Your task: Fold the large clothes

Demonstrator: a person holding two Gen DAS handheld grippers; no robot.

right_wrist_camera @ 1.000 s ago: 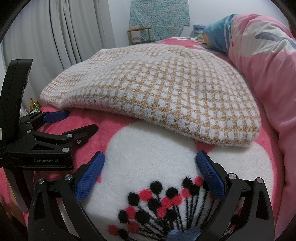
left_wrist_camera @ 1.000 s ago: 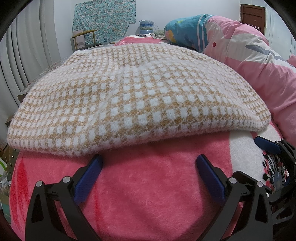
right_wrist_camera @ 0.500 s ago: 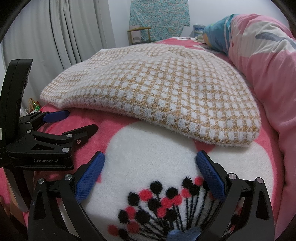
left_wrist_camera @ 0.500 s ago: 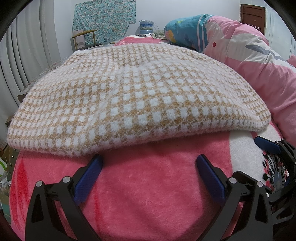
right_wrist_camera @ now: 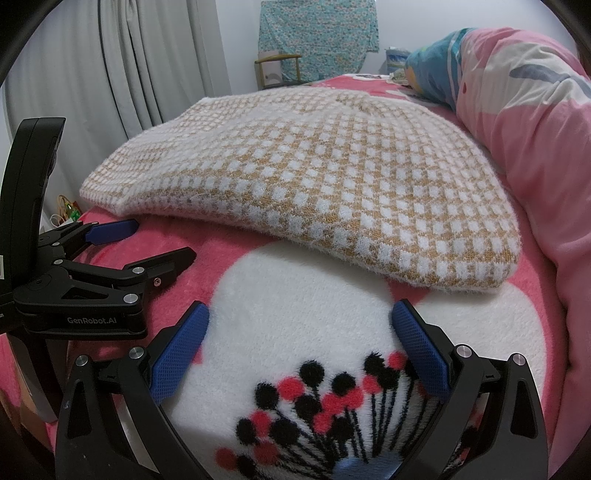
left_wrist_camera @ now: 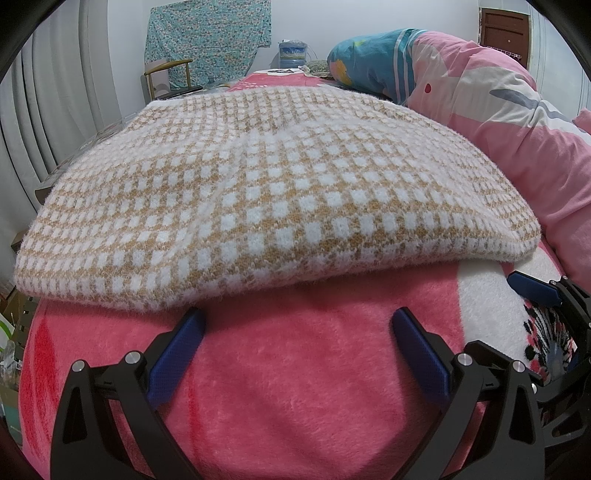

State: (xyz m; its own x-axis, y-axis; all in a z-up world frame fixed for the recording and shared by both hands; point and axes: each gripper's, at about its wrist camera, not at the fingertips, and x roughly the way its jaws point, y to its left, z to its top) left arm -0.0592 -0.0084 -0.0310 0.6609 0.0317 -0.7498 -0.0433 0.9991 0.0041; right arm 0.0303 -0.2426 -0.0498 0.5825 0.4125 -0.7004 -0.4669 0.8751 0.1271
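Pink plush covers the bed we work over: a fleece blanket (left_wrist_camera: pixel 295 398) with a deep, soft pile, broken on the right by a white oval patch (right_wrist_camera: pixel 295 295) printed with black and red pompom flowers on thin stems. Beyond it we see pale pleated curtains (right_wrist_camera: pixel 110 92), a wooden chair (left_wrist_camera: pixel 168 74) draped with a teal floral cloth (left_wrist_camera: pixel 207 37), a brown door (left_wrist_camera: pixel 504 27), and a puffy pink quilt (left_wrist_camera: pixel 517 129) heaped along the right edge beside a teal pillow (left_wrist_camera: pixel 365 62). Our garment, a fuzzy knitted sweater (left_wrist_camera: pixel 277 192) in a tan and white check, lies flat on the blanket just ahead of both tools, its rounded near hem hairy and slightly lifted. Our left gripper (left_wrist_camera: pixel 295 339) hangs over bare pink fleece with its blue textured pads spread wide and holding nothing; our right gripper (right_wrist_camera: pixel 299 332) sits over the white patch, likewise spread and empty.
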